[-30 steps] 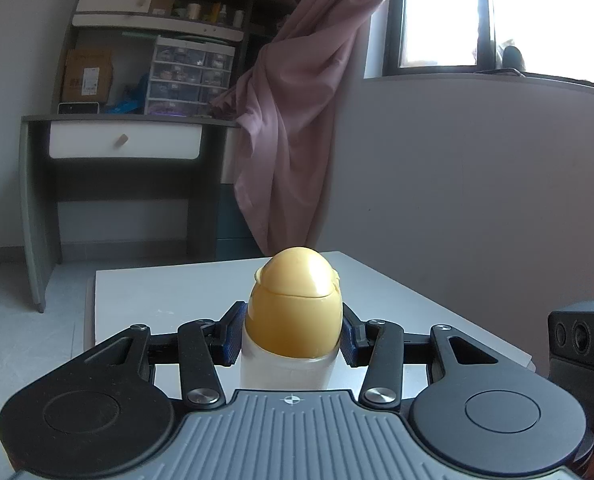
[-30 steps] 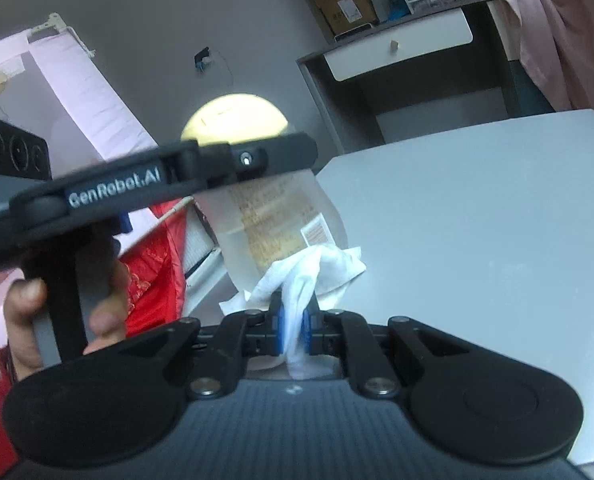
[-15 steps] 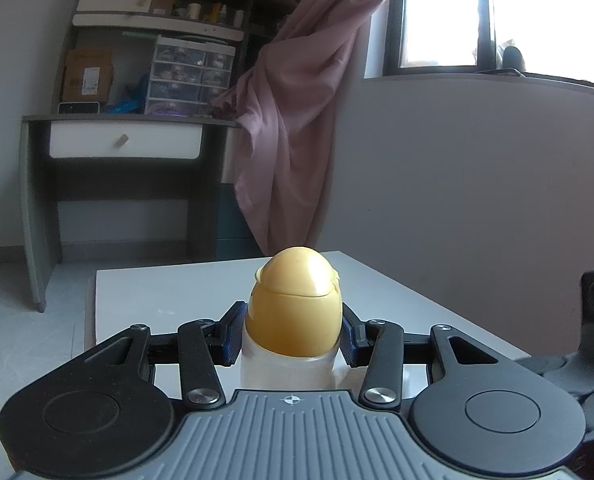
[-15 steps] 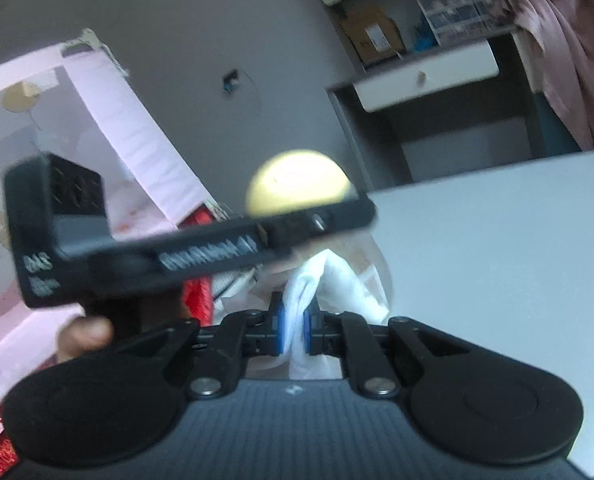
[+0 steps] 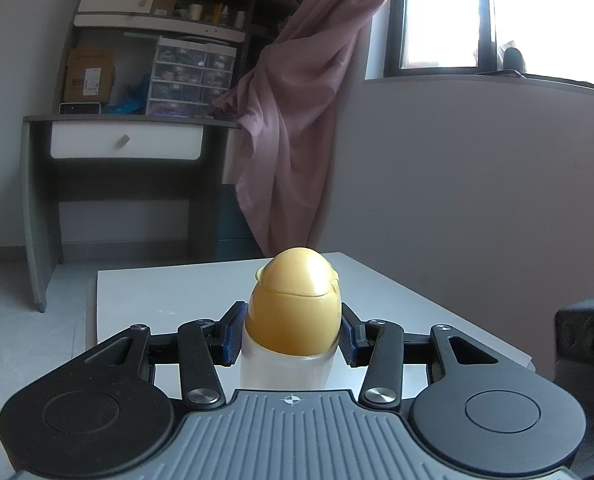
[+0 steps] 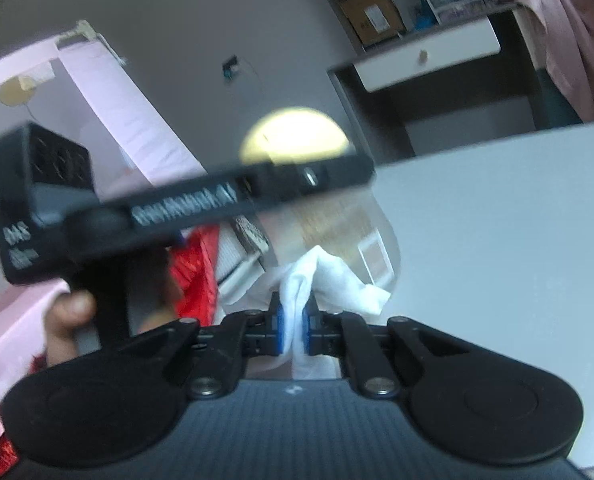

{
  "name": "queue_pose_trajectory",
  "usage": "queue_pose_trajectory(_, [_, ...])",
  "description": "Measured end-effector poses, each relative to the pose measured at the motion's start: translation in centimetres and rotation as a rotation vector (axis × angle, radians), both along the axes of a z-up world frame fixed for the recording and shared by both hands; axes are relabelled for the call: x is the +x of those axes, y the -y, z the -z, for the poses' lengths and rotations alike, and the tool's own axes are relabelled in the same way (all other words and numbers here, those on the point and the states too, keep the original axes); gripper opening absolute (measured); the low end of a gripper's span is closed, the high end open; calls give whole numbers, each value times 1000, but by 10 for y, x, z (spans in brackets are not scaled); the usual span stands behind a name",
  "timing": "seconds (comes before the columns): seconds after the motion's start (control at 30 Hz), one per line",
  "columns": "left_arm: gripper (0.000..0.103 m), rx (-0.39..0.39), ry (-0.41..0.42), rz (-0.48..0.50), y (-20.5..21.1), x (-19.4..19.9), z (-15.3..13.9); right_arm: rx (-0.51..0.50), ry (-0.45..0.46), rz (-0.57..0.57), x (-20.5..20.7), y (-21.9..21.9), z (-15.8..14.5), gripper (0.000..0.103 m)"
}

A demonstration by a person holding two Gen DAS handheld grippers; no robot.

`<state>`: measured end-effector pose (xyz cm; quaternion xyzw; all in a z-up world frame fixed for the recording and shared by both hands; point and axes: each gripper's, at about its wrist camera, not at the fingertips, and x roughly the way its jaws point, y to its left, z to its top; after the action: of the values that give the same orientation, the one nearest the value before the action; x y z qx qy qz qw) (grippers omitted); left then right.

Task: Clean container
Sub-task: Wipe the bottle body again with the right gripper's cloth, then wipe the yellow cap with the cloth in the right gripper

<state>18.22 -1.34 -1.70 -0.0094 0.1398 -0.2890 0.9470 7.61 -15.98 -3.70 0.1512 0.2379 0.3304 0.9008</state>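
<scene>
A translucent white container (image 5: 284, 370) with a yellow egg-shaped cap (image 5: 295, 302) stands upright between my left gripper's blue pads. My left gripper (image 5: 291, 334) is shut on it, above the white table (image 5: 169, 292). In the right wrist view the same container (image 6: 337, 232) shows with its yellow cap (image 6: 295, 136) behind the left gripper's body (image 6: 185, 204). My right gripper (image 6: 293, 330) is shut on a white cloth (image 6: 321, 276), which is pressed against the container's lower side.
A grey desk with a white drawer (image 5: 125, 146) and shelves stands behind the table. A pink curtain (image 5: 293, 128) hangs by the window. Pink fabric (image 6: 17, 332) and red cloth (image 6: 197, 272) lie at the left of the right wrist view.
The right gripper with the cloth has moved up and then down along the container's side. The left gripper holds the container still.
</scene>
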Motion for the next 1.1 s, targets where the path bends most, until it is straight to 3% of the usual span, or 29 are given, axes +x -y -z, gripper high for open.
queue_pose_trajectory(0.23, [47, 0, 0, 3, -1, 0, 0, -17, -23, 9, 3, 0, 6, 9])
queue_pose_trajectory(0.57, [48, 3, 2, 0, -3, 1, 2, -29, 19, 43, -9, 10, -7, 10])
queue_pose_trajectory(0.77, [48, 12, 6, -5, -3, 3, -2, -41, 96, 182, -16, 40, -30, 10])
queue_pose_trajectory(0.9, [48, 19, 10, -3, -4, 3, -4, 27, 163, 251, -16, 60, -54, 10])
queue_pose_trajectory(1.1, [46, 28, 13, -7, -4, 3, -5, 14, 251, 170, -12, 38, -76, 10])
